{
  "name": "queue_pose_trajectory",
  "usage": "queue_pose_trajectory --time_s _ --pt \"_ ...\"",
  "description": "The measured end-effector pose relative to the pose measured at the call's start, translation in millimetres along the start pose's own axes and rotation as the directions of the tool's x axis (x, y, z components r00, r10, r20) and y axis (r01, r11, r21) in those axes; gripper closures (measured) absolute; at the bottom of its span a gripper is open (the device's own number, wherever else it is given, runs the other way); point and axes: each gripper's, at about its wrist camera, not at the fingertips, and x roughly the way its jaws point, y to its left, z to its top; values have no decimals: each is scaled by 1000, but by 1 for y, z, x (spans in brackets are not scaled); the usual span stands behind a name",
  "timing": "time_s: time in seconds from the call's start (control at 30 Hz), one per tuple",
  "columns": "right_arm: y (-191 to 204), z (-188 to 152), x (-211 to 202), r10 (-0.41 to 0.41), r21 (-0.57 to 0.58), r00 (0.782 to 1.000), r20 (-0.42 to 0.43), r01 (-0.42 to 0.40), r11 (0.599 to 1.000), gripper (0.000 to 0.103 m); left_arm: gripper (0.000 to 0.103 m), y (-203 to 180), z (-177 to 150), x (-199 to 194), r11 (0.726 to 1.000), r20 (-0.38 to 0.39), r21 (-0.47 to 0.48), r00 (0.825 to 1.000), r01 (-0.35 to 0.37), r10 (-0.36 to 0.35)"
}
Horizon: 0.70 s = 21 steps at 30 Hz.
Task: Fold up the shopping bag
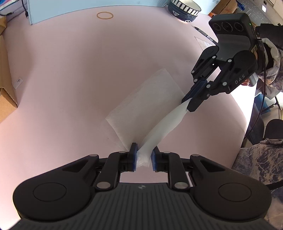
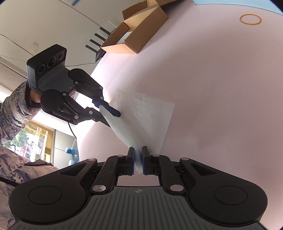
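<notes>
The white shopping bag (image 1: 141, 104) lies on the pink table, its near edge lifted into a taut strip between both grippers. My left gripper (image 1: 144, 157) is shut on one corner of that edge. My right gripper (image 2: 138, 159) is shut on the other corner. In the left wrist view the right gripper (image 1: 191, 100) pinches the strip's far end at the right. In the right wrist view the left gripper (image 2: 110, 112) pinches the strip at the left, and the flat part of the bag (image 2: 150, 116) lies beyond.
A rubber band (image 1: 104, 15) lies at the far side of the pink table (image 1: 70, 70). A striped bowl (image 1: 184, 9) and a pen (image 1: 205, 34) sit at the far right. An open cardboard box (image 2: 136, 33) stands at the table's left edge.
</notes>
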Motion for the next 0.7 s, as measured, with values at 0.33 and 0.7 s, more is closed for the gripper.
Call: queue_pose_trajectory --time_s 0.33,0.7 --pt "37 -33 -74 -318 53 880 353 320 946 98 90 22 -5 -3 986 -14 -151 997 75 -78" --pt "94 -51 4 -417 -127 855 309 471 873 99 90 33 0 -2 973 -31 -205 992 110 -119"
